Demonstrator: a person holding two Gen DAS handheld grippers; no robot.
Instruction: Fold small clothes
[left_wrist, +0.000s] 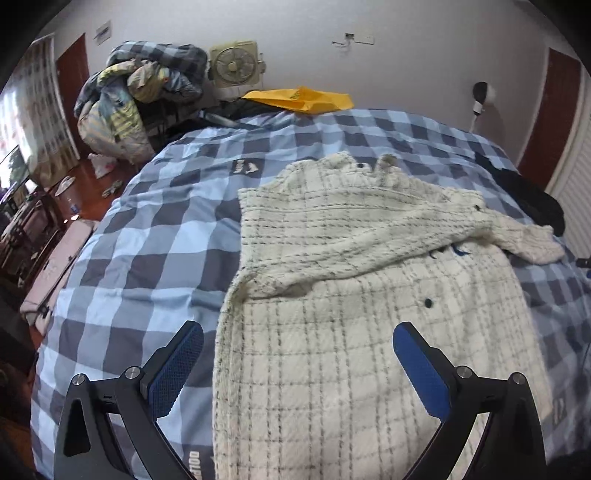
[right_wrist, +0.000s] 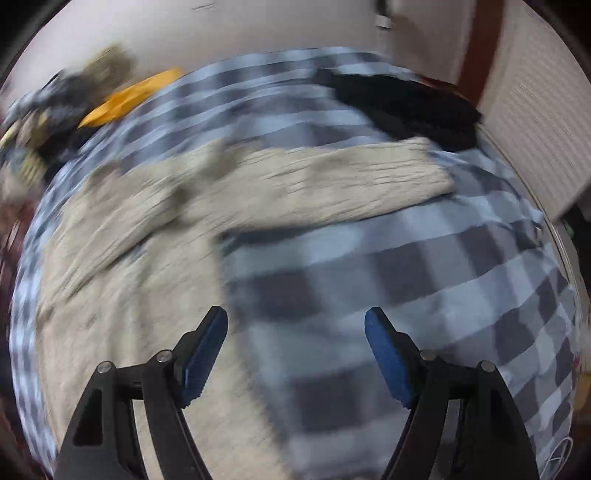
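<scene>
The cream checked jacket (left_wrist: 332, 280) is spread flat on the bed (left_wrist: 155, 236), nearer the bed's right side than its left, with its hem towards the near edge and its collar towards the far edge by the wall. One sleeve (left_wrist: 369, 236) has been laid across the chest from the left shoulder, so that its cuff (left_wrist: 535, 245) overhangs the right side of the body; this is judged to be the first fold, made to narrow the garment. The dark buttons facing up show that the front is uppermost.

The left gripper (left_wrist: 298, 345) is held above the jacket's lower left edge with its tongs wide apart and nothing between them, one finger over the quilt and the other over the fabric, presumably so that the laid sleeve is left undisturbed. The right gripper (right_wrist: 295, 332) is likewise seen with tongs well apart and empty, above bare quilt just beside the jacket's right edge; its view is heavily blurred, so fine detail cannot be told. That side is judged to be next for folding.

Further out, a yellow envelope (left_wrist: 303, 99) lies at the far edge, dark clothing (left_wrist: 532, 195) at the far right corner, and a heap of bedding (left_wrist: 133, 96) beyond the far left corner.
</scene>
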